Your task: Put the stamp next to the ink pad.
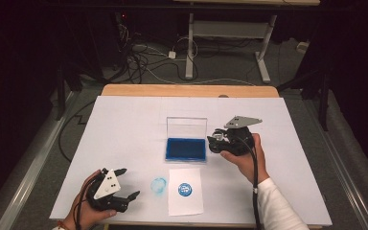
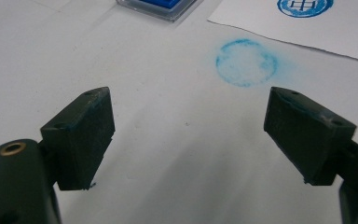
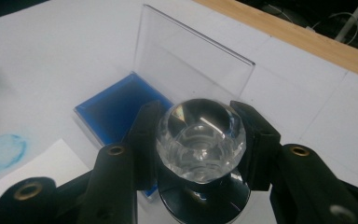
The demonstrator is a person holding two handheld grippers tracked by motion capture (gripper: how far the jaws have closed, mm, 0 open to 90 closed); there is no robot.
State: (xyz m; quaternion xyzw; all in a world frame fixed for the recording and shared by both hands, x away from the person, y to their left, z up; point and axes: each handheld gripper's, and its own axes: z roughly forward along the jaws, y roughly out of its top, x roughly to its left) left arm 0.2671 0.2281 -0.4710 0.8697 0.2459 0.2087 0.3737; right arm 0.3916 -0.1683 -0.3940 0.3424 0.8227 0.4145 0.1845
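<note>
Left of the open blue ink pad in its clear plastic case (image 1: pixel 186 148): left gripper (image 1: pixel 123 183) resting, jaws spread wide, nothing between them. Just below the pad: one round blue smudge (image 1: pixel 158 185), then one small white paper sheet (image 1: pixel 185 191) with one round blue stamp print (image 1: pixel 185 189). Right of the pad: right gripper (image 3: pixel 200 140) pinching the clear round-knobbed stamp (image 3: pixel 200 137). Likely step: inking the stamp. Next: lower it flat onto the blue pad, press gently.
</note>
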